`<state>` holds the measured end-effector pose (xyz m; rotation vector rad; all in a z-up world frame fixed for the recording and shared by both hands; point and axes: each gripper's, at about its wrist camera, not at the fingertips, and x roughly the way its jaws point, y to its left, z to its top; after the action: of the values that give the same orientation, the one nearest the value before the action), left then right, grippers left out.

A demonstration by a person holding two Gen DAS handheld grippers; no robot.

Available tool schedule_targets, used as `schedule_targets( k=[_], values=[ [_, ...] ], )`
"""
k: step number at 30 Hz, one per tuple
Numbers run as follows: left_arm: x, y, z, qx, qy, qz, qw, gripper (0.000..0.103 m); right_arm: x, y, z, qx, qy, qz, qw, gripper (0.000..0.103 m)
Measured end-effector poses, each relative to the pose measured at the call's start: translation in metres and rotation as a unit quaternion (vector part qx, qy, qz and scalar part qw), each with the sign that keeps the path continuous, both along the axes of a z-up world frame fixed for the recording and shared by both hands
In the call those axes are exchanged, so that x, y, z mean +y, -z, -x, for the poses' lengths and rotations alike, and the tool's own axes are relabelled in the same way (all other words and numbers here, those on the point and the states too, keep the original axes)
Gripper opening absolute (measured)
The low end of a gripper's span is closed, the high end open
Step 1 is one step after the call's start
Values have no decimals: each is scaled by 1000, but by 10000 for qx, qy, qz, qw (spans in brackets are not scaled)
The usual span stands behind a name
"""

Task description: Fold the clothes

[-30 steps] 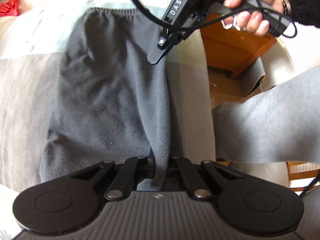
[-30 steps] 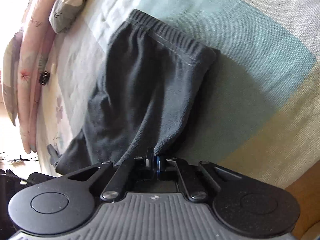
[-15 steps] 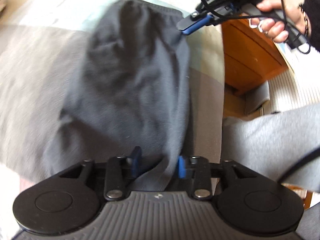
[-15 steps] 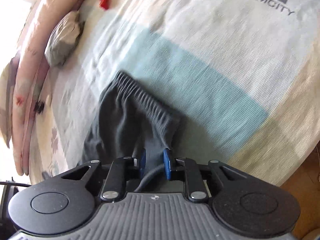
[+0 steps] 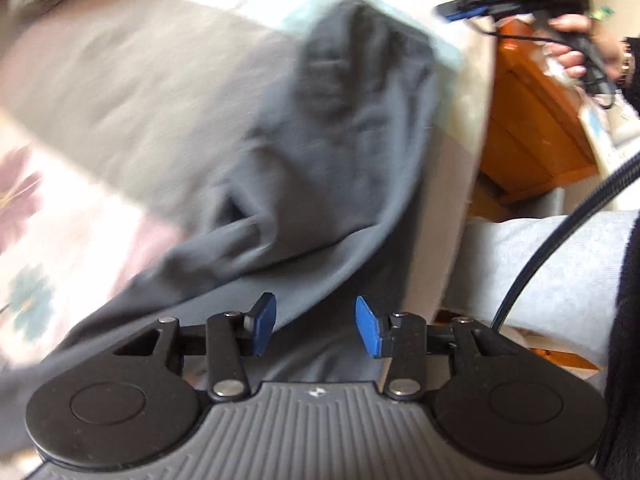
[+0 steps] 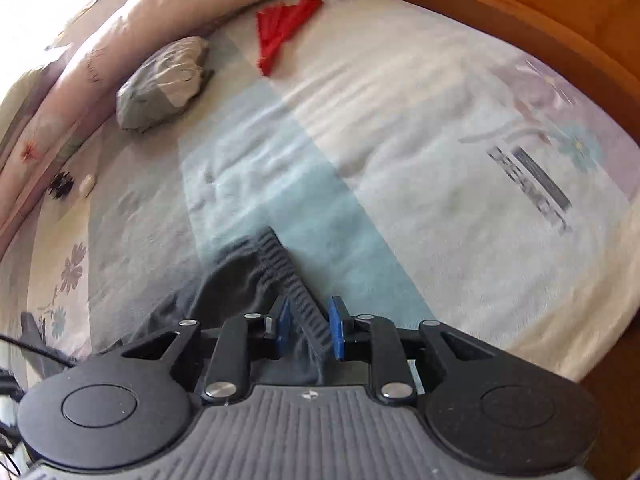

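Dark grey trousers lie folded lengthwise on the bedspread, their ribbed waistband at the far end. My left gripper hovers open over the leg end, blue pads wide apart, cloth lying loose beneath them. In the right wrist view my right gripper is open just above the waistband, which shows in the gap between its pads. The left wrist view shows that right gripper lifted clear beyond the waistband, held by a hand.
A red fan-like item, a grey bundle and a long pillow lie at the bed's far side. A wooden bed frame rims it. Wooden furniture and the person's grey-clad leg are to the right.
Both grippers were shut on the trousers a second ago. They have opened and let go, and both have drawn back from the cloth.
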<state>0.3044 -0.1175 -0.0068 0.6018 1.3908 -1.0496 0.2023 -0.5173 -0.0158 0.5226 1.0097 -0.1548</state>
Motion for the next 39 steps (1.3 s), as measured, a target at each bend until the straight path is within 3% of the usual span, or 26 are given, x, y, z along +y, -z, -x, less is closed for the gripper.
schedule_targets(
  k=[3,6,8,10,12,15,19,22,24,26,28,30,34,37,39],
  values=[
    [6,-6,-15,-406,-368,-211,9983,44,23,6,-32,-96,-738,-18,9972,24],
    [1,-7,-28,-670,-674,-39,9955,44,47,29,-58,-39,-1262,246,9917,22],
    [-15,-2,-27,-687,-507,177,9962,44,59,45,-76,65,-1532,571,9865,21],
    [-32,3,-26,-702,-336,392,9962,44,59,62,-91,186,-1625,818,9831,5],
    [-48,8,-25,-716,-166,608,9954,44,53,62,-96,181,-1657,679,9837,4],
    [-73,16,-23,-737,90,930,9929,44,51,40,-78,70,-1695,546,9840,13],
    [-106,25,-21,-763,431,1356,9869,43,50,22,-34,64,-1845,315,9823,13],
    [-130,33,-19,-781,686,1674,9804,42,50,36,-11,368,-2029,446,9775,13],
    [-129,46,-18,-811,712,1492,9829,42,41,52,-5,597,-1933,632,9773,13],
    [-127,59,-18,-841,737,1307,9851,42,29,62,0,704,-1776,606,9797,3],
    [-126,73,-17,-870,762,1121,9869,34,20,62,1,713,-1620,456,9832,2],
    [-123,73,-17,-843,734,1024,9884,34,25,50,1,575,-1683,440,9831,11],
    [-116,56,-8,-747,638,1047,9896,36,41,40,-8,324,-1804,160,9829,15],
    [-110,53,-1,-713,485,1040,9908,43,59,54,-20,540,-1953,178,9791,21],
    [-102,56,-2,-662,199,969,9929,41,63,60,-22,698,-2004,72,9772,21]
  ],
)
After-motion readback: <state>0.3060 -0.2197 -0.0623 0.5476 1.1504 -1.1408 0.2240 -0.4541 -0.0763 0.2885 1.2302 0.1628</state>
